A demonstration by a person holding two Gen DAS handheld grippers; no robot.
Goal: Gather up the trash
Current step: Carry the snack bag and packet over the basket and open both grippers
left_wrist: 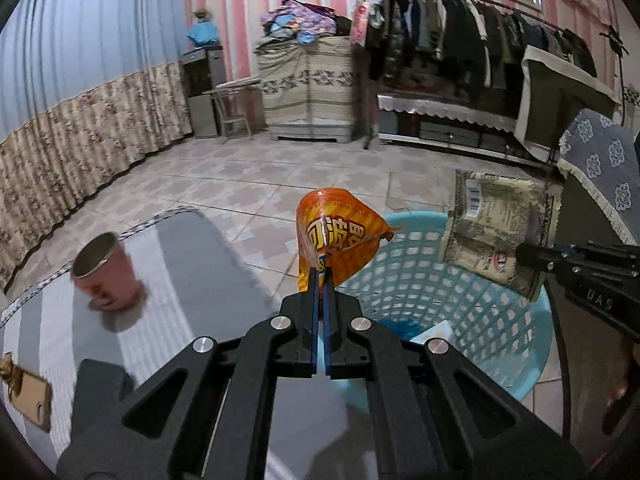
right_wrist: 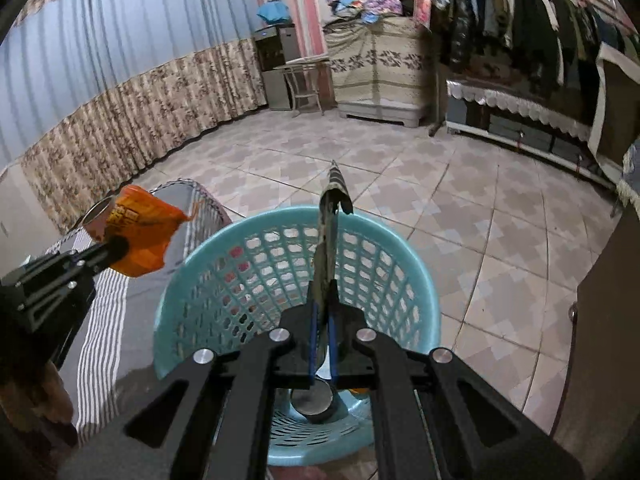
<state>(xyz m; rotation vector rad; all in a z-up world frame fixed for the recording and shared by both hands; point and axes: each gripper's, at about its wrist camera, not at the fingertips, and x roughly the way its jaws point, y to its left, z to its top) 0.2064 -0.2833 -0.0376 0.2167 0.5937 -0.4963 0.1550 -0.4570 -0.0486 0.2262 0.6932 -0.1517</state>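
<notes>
My left gripper is shut on an orange snack wrapper, held up just left of the light blue basket. From the right wrist view the same wrapper hangs over the table edge in the left gripper. My right gripper is shut on a flat beige-and-dark wrapper, seen edge-on above the basket. The left wrist view shows that wrapper broadside over the basket's far side, held by the right gripper. A dark round lid or tape roll lies in the basket.
A pink cup stands on the grey striped table. A brown card lies near the table's left edge. Tiled floor spreads beyond the basket. A clothes rack and covered cabinets line the far wall.
</notes>
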